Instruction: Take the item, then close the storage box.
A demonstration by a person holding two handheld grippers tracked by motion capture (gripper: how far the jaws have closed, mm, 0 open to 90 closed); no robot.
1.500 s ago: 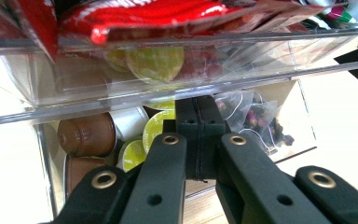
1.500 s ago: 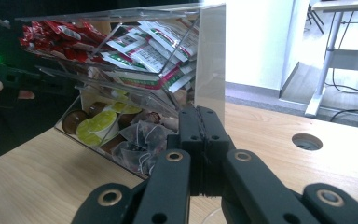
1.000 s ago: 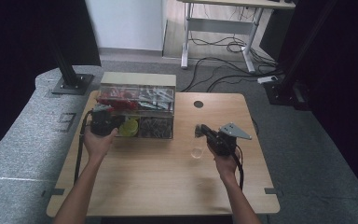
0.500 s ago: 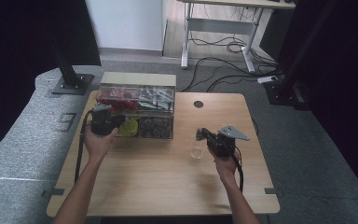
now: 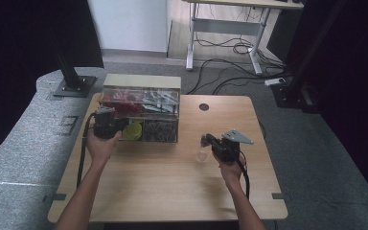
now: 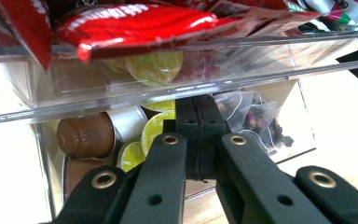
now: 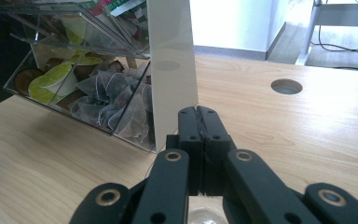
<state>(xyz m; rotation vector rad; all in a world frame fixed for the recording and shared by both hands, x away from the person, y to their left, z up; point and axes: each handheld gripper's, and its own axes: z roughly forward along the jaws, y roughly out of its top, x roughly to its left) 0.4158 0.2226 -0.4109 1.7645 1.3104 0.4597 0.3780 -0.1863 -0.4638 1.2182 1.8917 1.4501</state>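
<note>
Organizer box (image 5: 141, 114) of clear plastic stands at the far left of the wooden table (image 5: 172, 187), holding coffee capsules (image 6: 86, 135) and tea bags (image 7: 107, 105). Left gripper (image 5: 106, 125), jaws closed empty, touches its front. Right gripper (image 5: 215, 143), jaws closed empty, hovers mid-table. Grey carpet (image 5: 24, 139) surrounds; cables (image 5: 230, 52) lie beyond.

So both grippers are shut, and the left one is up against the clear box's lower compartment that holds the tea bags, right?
Not quite. In the left gripper view the left gripper, jaws shut, is at the clear box's lower compartment holding coffee capsules; the tea bags sit in the compartment beside it. The right gripper is shut too.
</note>
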